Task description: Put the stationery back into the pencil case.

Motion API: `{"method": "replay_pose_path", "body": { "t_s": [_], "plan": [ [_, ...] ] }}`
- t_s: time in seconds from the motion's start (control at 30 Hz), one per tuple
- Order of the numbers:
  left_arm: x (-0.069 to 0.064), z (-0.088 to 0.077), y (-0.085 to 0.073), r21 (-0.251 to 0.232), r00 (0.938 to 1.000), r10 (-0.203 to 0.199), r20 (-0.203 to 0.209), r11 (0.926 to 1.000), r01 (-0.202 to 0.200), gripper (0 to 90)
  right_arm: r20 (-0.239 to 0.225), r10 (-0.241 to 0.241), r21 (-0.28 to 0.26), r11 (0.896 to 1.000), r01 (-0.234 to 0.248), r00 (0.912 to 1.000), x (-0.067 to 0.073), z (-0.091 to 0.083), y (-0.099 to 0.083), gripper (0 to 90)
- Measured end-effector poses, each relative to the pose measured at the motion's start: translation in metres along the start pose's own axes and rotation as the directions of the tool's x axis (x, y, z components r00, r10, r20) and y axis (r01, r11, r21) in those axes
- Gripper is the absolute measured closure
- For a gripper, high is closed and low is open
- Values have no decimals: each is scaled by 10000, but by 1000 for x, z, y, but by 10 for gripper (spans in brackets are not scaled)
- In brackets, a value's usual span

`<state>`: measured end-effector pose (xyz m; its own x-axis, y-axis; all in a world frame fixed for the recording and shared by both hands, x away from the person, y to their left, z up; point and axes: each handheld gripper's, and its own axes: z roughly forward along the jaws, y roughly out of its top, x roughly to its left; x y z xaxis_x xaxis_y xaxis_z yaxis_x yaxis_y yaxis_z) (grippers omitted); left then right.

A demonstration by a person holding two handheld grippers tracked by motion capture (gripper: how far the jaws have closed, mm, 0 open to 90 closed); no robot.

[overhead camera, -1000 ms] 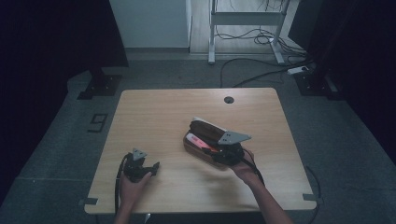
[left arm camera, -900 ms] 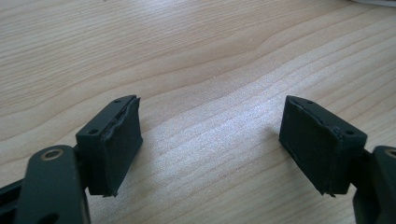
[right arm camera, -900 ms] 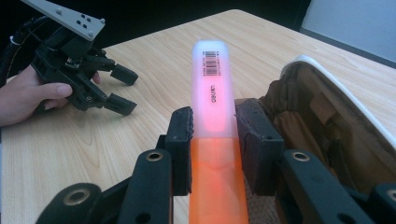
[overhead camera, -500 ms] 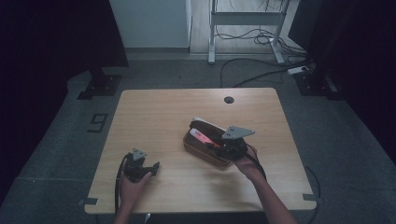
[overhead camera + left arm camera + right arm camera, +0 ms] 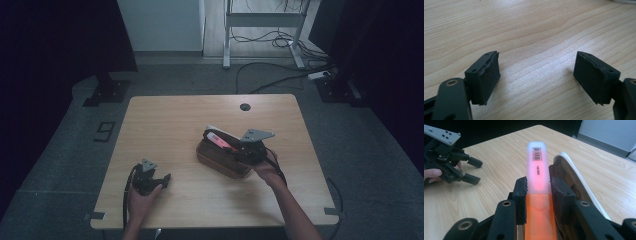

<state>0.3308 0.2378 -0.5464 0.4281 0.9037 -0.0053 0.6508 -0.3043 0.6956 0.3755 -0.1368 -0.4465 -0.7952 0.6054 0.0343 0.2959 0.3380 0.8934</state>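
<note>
A translucent pink and orange oblong box with a barcode label is clamped between the pads of my right gripper. In the high view this box slants up out of an open brown case at the table's middle right, with my right gripper just right of it. The case's white-edged flap stands right beside the box. My left gripper rests on the bare wood near the front left, its jaws wide apart with nothing between them; from the right gripper view it also appears open.
The wooden table has a round cable hole near its far edge. Beyond the table are a desk frame and cables on the floor. Dark stands flank the table at left and right.
My right gripper has drifted a little toward the far right and up, carrying the pink box higher out of the brown case. The left gripper has stayed where it was.
</note>
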Motion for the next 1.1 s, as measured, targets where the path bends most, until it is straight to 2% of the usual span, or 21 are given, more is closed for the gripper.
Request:
{"method": "replay_pose_path", "body": {
  "t_s": [0.33,0.67,1.03,1.1],
  "plan": [
    [0,0,0,1,10000,-5,-5,10000,5,206,137,-79,73,9999,78,9999,-8,0,4,656],
    [0,0,0,0,10000,-3,-6,10000,3,206,185,62,242,9997,-67,9998,-21,3,1,656],
    [0,0,0,3,10000,-5,-5,10000,5,206,232,-235,402,9989,226,9995,-27,6,0,654],
    [0,0,0,2,10000,-7,-5,10000,7,206,328,-450,539,9976,432,9984,-26,8,-2,651]
  ]
}}
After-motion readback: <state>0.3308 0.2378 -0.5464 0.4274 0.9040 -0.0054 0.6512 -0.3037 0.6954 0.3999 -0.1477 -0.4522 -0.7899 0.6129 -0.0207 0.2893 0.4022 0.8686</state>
